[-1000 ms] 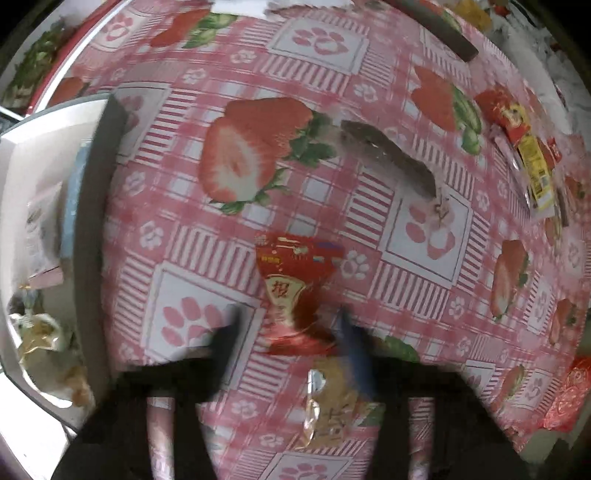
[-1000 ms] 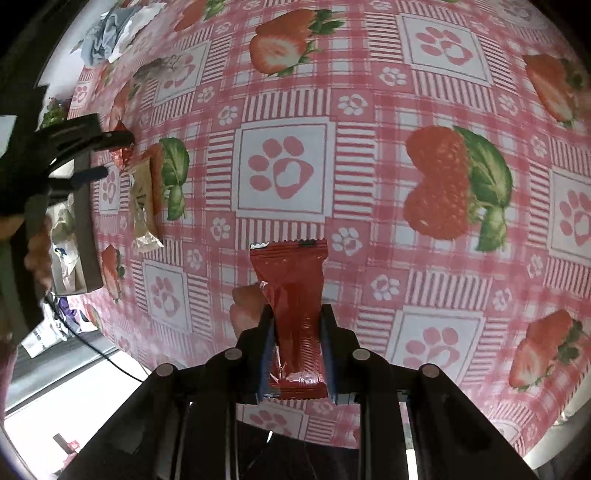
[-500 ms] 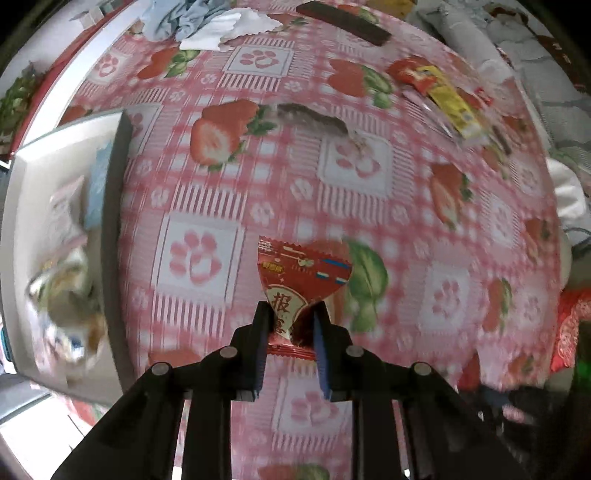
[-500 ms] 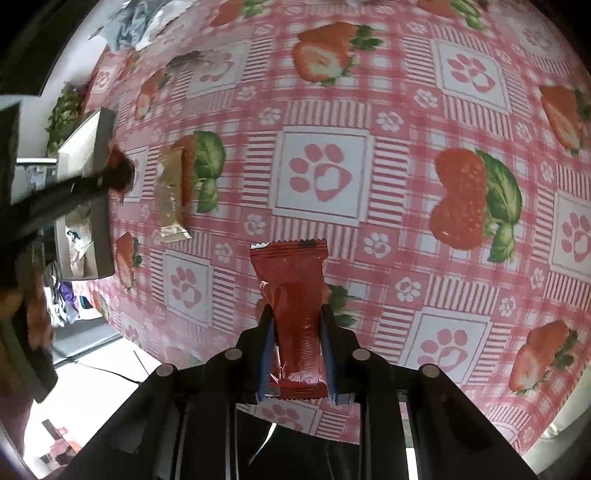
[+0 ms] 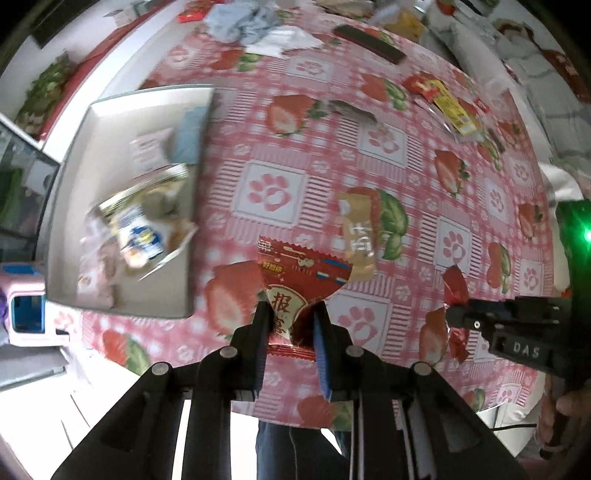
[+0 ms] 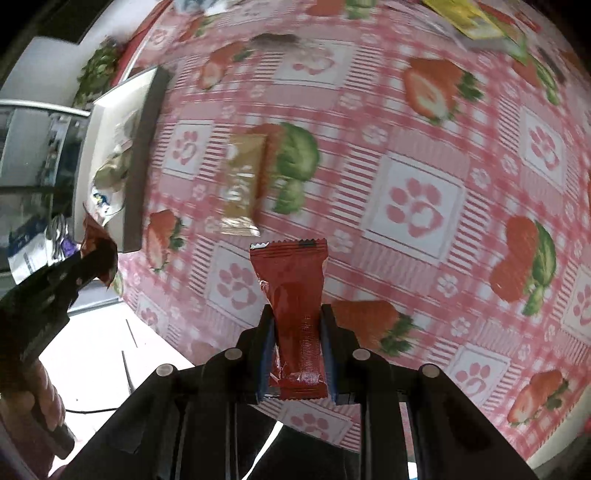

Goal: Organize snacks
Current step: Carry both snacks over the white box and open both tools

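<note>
My left gripper (image 5: 291, 325) is shut on a red printed snack packet (image 5: 299, 273) and holds it above the strawberry tablecloth, just right of the white box (image 5: 107, 147), which holds several snacks. In the right wrist view the same gripper (image 6: 98, 258) shows at the left edge with its packet (image 6: 92, 240) beside the box (image 6: 144, 166). My right gripper (image 6: 297, 328) is shut on a plain red packet (image 6: 291, 291), lifted off the cloth; it also shows in the left wrist view (image 5: 456, 317). A gold snack bar (image 5: 356, 236) (image 6: 242, 184) lies loose on the cloth between them.
Yellow and red packets (image 5: 443, 99) lie at the far right of the table. A long dark bar (image 5: 369, 42) and a blue cloth (image 5: 240, 22) sit at the back. The table's near edge (image 5: 258, 410) runs just under both grippers.
My left gripper closed on the red printed packet and lifted it off the cloth toward the white box. My right gripper, still holding its red packet, drifted toward the box side too.
</note>
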### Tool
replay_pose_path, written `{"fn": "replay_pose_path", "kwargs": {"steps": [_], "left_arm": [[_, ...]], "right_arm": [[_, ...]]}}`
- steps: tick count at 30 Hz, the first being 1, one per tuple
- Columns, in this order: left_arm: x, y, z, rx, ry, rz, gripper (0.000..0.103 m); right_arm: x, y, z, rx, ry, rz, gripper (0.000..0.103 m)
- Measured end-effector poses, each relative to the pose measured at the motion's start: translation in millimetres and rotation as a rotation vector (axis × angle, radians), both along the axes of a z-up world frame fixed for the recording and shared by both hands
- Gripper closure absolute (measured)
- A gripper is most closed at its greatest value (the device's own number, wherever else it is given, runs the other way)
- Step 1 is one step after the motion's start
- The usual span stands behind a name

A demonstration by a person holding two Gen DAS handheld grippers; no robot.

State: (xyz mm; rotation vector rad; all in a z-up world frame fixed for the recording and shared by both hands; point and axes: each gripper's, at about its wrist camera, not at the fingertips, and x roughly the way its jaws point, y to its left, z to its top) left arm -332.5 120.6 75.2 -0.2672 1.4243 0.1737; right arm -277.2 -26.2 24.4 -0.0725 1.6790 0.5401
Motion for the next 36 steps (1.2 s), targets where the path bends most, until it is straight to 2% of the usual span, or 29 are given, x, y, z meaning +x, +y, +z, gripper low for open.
{"fn": "replay_pose_path", "kwargs": {"steps": [8,16,20,28,36], "left_arm": [[-19,45,28,0.056,-0.055,0.099,0.078],[-15,101,34,0.069,-0.085,0.157,0.078],[-3,134,31,0.080,-0.081,0.129,0.078],[42,203,-2,0.087,-0.031,-0.041,0.078],[60,243,-37,0.033,0.024,-0.038,0.078]], "right_arm": [[1,52,20,0.044,-0.037,0.084,0.078],[8,104,31,0.053,-0.069,0.118,0.078],[23,139,26,0.066,-0.076,0.080,0.078],[57,214,13,0.069,-0.057,-0.047,0.078],[81,289,-6,0.024,-0.016,-0.046,0.078]]}}
